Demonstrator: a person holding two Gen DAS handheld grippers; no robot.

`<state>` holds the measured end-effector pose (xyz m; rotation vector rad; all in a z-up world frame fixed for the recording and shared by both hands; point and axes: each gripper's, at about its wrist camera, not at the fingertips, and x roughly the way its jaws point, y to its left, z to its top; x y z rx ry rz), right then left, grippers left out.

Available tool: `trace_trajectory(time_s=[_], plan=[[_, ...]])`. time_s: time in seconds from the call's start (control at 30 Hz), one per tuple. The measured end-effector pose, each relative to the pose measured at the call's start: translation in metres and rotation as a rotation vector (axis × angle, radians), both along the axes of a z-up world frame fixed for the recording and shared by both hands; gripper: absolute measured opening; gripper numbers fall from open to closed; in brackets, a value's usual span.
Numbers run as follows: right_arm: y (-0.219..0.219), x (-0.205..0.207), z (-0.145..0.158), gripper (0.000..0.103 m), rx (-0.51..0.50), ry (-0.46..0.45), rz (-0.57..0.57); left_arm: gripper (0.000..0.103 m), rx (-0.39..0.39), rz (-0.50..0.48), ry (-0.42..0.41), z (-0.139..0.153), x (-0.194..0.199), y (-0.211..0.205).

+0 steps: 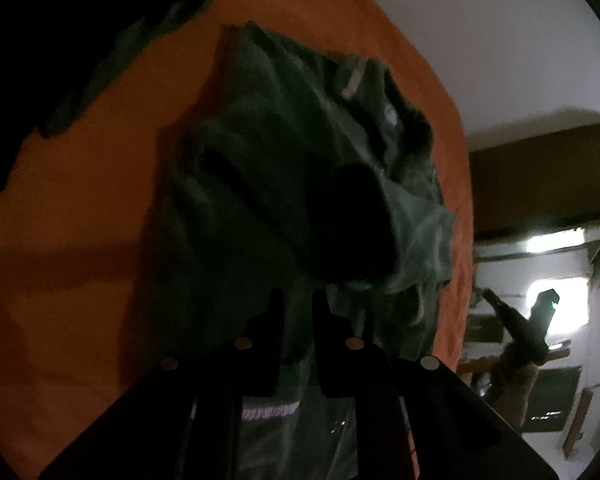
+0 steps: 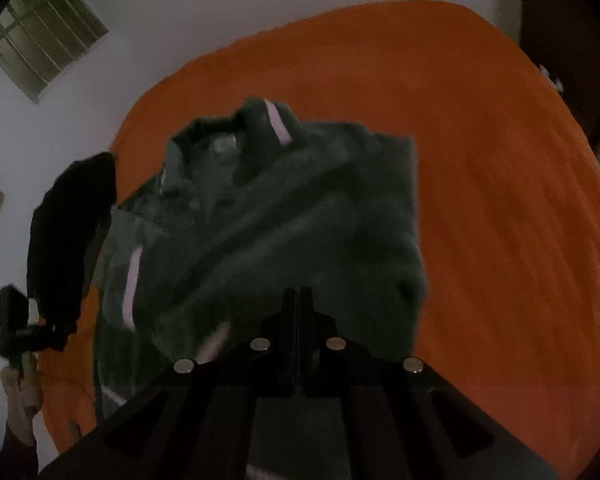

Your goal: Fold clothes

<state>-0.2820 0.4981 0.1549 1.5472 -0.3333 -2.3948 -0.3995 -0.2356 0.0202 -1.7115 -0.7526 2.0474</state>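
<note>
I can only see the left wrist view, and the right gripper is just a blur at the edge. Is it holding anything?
Observer: No. The right gripper has its jaws shut together with no cloth between them, poised over the green jacket.
Operator: What's on the far side of the jacket?
Observer: A wide stretch of orange bedspread, with no other clothes on it.
Operator: Anything on the wall behind?
Observer: A barred window, up near the corner of the right wrist view.
</note>
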Motion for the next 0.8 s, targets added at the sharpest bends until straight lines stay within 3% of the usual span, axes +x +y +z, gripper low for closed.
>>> trace_trajectory(time_s=[0.1,0.27,0.4,0.5,0.6,0.7,0.8], plan=[[0.019,0.037,0.004,0.000,-0.013,-0.011,-0.037,0.014,-0.107,-0.003,-0.031,-0.003,0.026,-0.005],[0.045,0.100,-0.005,0.005,-0.099,-0.033,-0.085,0.014,-0.160,0.016,-0.068,-0.003,0.091,-0.045],[0.063,0.137,-0.005,0.010,-0.132,-0.033,-0.115,0.014,-0.116,0.125,-0.035,0.018,0.123,-0.086],[0.066,0.161,0.001,0.011,-0.132,-0.009,-0.130,0.017,-0.099,0.160,-0.019,0.018,0.150,-0.092],[0.057,0.185,0.003,0.022,-0.117,0.020,-0.125,0.037,-0.086,0.192,-0.006,0.015,0.179,-0.096],[0.048,0.210,-0.001,0.024,-0.126,0.020,-0.107,0.038,-0.044,0.141,-0.026,-0.011,0.202,-0.079],[0.043,0.233,-0.010,0.024,-0.131,0.004,-0.100,0.038,-0.062,0.122,-0.030,-0.037,0.219,-0.066]])
